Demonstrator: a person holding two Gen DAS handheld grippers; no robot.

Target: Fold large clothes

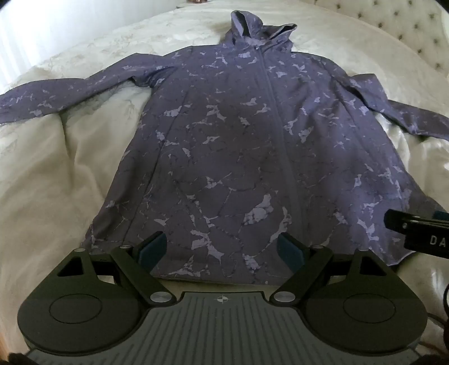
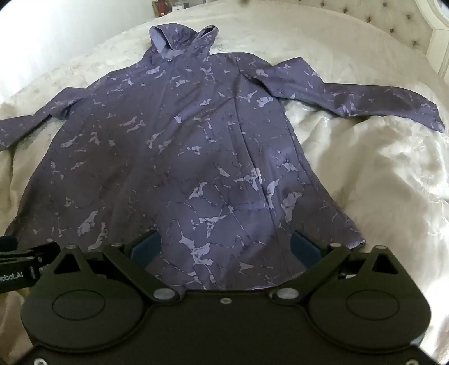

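Left wrist view: the purple hooded jacket (image 1: 233,157) is seen laid flat, front up, on the cream bedspread (image 1: 56,182); its hem lies just ahead of the fingers and its hood (image 1: 261,31) farthest away
Left gripper (image 1: 221,250): fingers spread wide with nothing held between them; it is poised over the left half of the hem
Long axis: hem to hood, running straight away from the fingers; the sleeves are spread to either side
Shown here only: the left sleeve (image 1: 56,95) is followed out to the picture's edge; the other gripper's body is glimpsed at the right

Right wrist view: the same jacket (image 2: 179,157) is seen from nearer its right hem corner
Right gripper (image 2: 227,248): fingers parted, empty; it is poised over the hem right of centre
Shown here only: the right sleeve (image 2: 364,98) is seen whole to its cuff; the tufted headboard (image 2: 378,19) is seen beyond
Nearer hand: each sleeve is judged to lie on its own gripper's side; neither is clearly closer to the hem
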